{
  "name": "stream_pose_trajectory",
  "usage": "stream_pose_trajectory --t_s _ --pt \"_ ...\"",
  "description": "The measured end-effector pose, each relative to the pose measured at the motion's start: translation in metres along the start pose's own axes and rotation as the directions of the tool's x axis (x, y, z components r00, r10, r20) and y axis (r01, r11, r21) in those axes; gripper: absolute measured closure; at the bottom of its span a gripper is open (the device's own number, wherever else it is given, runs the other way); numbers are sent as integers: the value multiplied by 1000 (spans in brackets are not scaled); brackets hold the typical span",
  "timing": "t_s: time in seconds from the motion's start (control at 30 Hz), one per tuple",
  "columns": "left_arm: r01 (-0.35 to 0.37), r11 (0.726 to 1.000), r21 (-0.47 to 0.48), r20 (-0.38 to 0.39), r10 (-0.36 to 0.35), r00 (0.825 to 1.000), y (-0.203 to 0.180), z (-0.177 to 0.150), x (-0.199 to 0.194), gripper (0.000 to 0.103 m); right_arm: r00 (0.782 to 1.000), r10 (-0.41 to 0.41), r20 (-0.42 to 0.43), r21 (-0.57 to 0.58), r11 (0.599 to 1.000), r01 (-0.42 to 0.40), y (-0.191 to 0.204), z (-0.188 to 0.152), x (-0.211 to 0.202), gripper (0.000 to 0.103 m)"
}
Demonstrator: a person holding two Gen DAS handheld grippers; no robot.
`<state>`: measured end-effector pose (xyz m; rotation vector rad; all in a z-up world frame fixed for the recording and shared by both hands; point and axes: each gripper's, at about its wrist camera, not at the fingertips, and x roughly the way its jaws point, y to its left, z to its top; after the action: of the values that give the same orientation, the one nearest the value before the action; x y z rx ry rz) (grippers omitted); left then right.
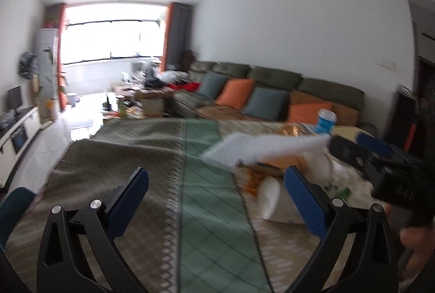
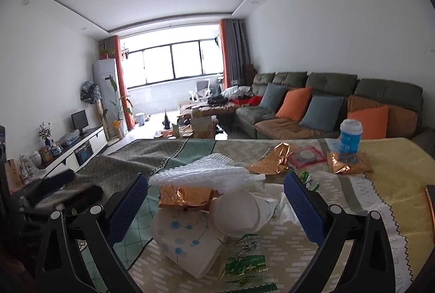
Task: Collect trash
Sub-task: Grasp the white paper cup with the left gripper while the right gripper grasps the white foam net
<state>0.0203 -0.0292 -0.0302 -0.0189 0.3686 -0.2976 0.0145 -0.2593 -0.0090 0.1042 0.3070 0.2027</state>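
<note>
A trash pile lies on the cloth-covered table (image 2: 380, 184): white foam netting (image 2: 201, 173), a copper foil wrapper (image 2: 185, 195), two paper cups (image 2: 185, 241) on their sides, crumpled tissue (image 2: 282, 208) and a green snack wrapper (image 2: 244, 263). More copper foil (image 2: 274, 159) and a blue-white cup (image 2: 350, 139) sit farther back. My right gripper (image 2: 216, 196) is open, its fingers either side of the pile. My left gripper (image 1: 216, 196) is open over the table left of the pile; the foam netting (image 1: 261, 148) and a cup (image 1: 270, 195) show blurred. The right gripper's body (image 1: 380, 165) is at right.
A green sofa (image 2: 326, 91) with orange and blue cushions stands behind the table. A TV cabinet (image 2: 76, 148) lines the left wall. A cluttered coffee table (image 2: 201, 116) sits near the window. A teal chair (image 1: 13, 206) is at the table's left corner.
</note>
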Motion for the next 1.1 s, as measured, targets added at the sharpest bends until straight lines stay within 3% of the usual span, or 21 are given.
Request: stream_pose_trajectory --t_s 0.2,0.33,0.5,0.63,0.73,0.9,1.1 --pt "115 993 32 -84 -112 990 -15 -11 18 7 996 78 -50 27 997 -77 -16 6 21 13" --pt "196 980 29 -147 -190 971 -18 -15 31 25 990 120 -79 47 992 -117 -21 11 33 28" --pt "318 948 -2 -207 -311 927 -24 -18 48 48 981 156 -118 72 986 -148 -29 11 43 48" --pt "382 923 -47 -243 -382 892 -26 -21 59 76 973 184 -142 78 982 -174 -31 10 46 69" --pt "403 911 -81 -250 -410 877 -23 -24 64 83 966 208 -151 84 977 -197 -33 9 48 92" --pt "423 899 -112 -239 -438 867 -16 -27 64 88 962 228 -149 92 972 -216 -32 10 47 98" --pt "426 897 -119 -221 -443 869 -4 -26 45 93 961 247 -127 96 967 -236 -31 17 41 98"
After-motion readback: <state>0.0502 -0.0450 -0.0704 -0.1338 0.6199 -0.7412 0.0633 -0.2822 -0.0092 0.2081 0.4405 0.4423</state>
